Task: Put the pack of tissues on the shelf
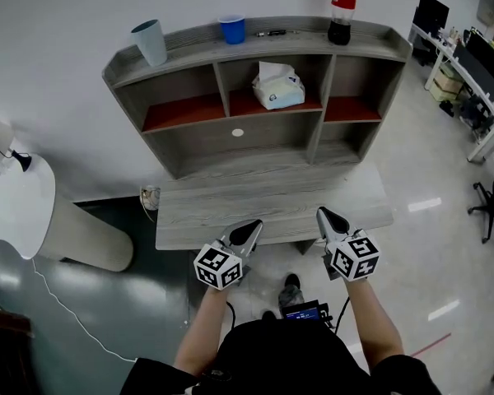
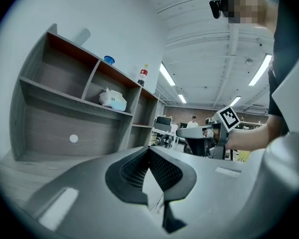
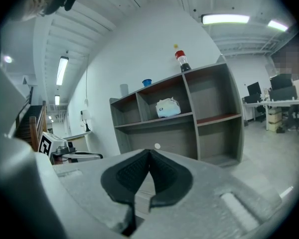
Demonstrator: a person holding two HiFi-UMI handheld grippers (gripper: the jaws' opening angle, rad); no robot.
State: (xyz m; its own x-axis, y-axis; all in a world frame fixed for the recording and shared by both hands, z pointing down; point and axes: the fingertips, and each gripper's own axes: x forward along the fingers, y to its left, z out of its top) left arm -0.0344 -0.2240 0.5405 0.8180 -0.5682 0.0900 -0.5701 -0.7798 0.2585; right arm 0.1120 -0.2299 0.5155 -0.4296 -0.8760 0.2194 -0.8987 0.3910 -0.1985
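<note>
Pack of tissues [image 1: 277, 87] in the middle compartment of the shelf [image 1: 230, 161] — left gripper [image 1: 250, 226] and right gripper [image 1: 328, 216] well apart from it, jaws closed, empty.

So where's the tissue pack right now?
In the head view, the tissue pack sits in the middle upper compartment of the shelf, just below the blue cup.

Office: desks [image 1: 454, 54] with monitors [image 1: 432, 11]

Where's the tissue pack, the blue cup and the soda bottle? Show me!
tissue pack [image 1: 279, 91], head view, on its white wrapper.
blue cup [image 1: 231, 30], head view, on its side wall.
soda bottle [image 1: 343, 0], head view, on its red label.
</note>
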